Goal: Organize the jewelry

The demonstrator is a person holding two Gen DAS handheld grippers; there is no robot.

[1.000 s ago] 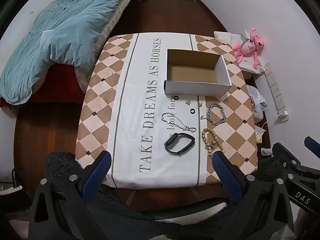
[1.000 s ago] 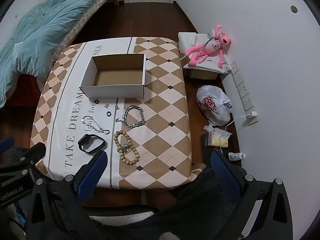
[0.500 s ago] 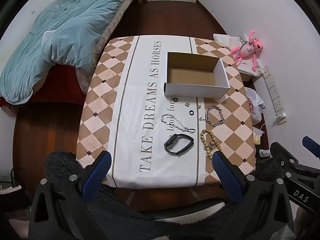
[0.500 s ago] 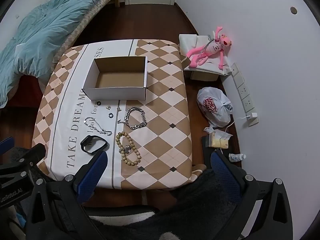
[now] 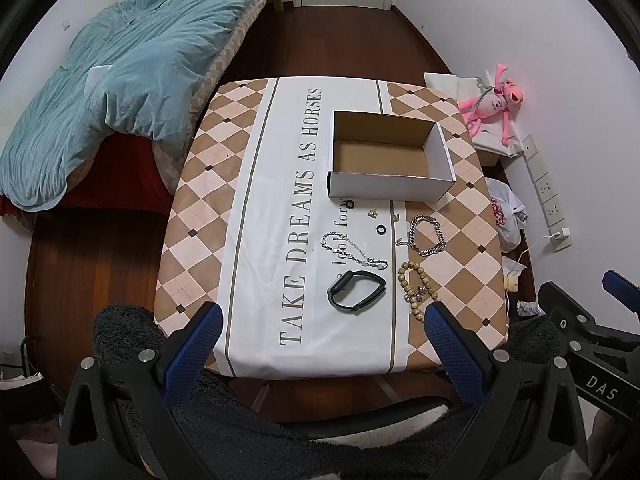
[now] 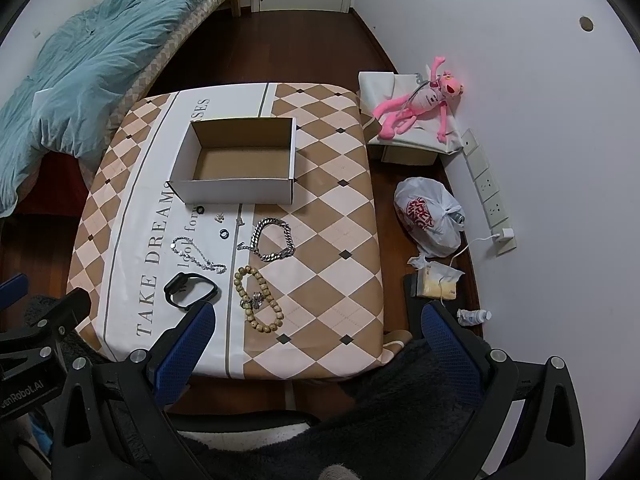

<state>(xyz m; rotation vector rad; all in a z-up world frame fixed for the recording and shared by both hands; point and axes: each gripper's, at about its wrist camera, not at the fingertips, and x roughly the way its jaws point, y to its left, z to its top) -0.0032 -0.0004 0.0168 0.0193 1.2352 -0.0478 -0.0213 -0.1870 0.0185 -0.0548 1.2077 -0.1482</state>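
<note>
An empty open cardboard box [image 5: 390,160] [image 6: 240,164] stands on the checked tablecloth [image 5: 248,216] [image 6: 332,240]. In front of it lie a black wristband [image 5: 356,290] [image 6: 190,290], a thin silver necklace [image 5: 352,250] [image 6: 198,255], a chunky silver chain bracelet [image 5: 427,235] [image 6: 273,239], a wooden bead bracelet [image 5: 416,290] [image 6: 258,298] and some small rings and earrings [image 5: 380,229] [image 6: 224,234]. My left gripper [image 5: 320,338] and right gripper [image 6: 316,338] are both open and empty, held above the table's near edge.
A bed with a blue duvet [image 5: 120,72] stands at the left. A pink plush toy [image 6: 416,106] lies on a white box by the right wall. A plastic bag [image 6: 428,216] and small items lie on the wood floor at the right.
Both cameras have drifted slightly back, so the table looks a little smaller. Nothing on the table has moved, and both grippers stay open.
</note>
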